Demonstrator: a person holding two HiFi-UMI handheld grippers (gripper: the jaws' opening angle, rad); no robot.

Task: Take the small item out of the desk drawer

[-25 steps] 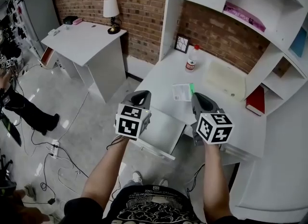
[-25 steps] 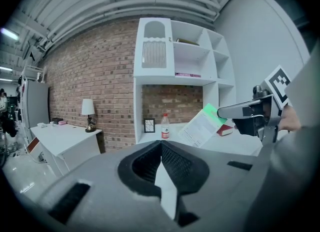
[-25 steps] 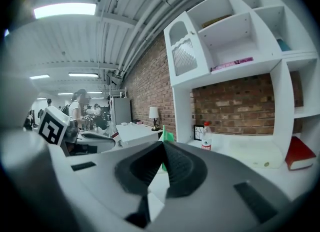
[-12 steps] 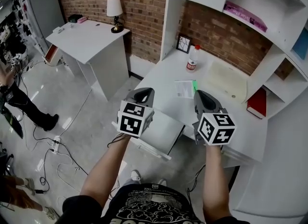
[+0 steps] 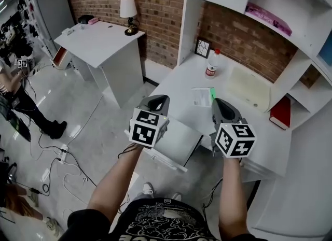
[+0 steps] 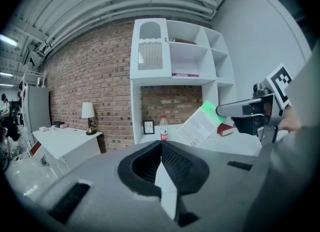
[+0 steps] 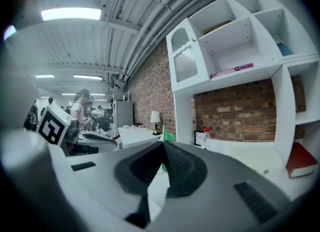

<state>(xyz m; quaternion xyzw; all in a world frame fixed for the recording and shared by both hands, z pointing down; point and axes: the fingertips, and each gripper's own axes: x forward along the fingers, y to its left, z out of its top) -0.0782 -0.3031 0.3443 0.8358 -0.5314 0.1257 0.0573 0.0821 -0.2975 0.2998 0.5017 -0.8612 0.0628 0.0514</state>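
"Where is there room by the open white desk drawer (image 5: 179, 140)?"

"Its top is open. At 9 o'clock there is only the shiny grey floor (image 5: 98, 131)."

"What's in the way?"

"At 1 o'clock stand a clear plastic bottle with a red label (image 5: 210, 67) and a small black picture frame (image 5: 202, 47). At 3 o'clock a red book (image 5: 280, 113) sits under white shelves (image 5: 290, 69)."

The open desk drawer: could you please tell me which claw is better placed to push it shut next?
Left, probably. The left claw is shut on nothing and hovers by the drawer, while the right claw grips the green-edged leaflet above the desk.
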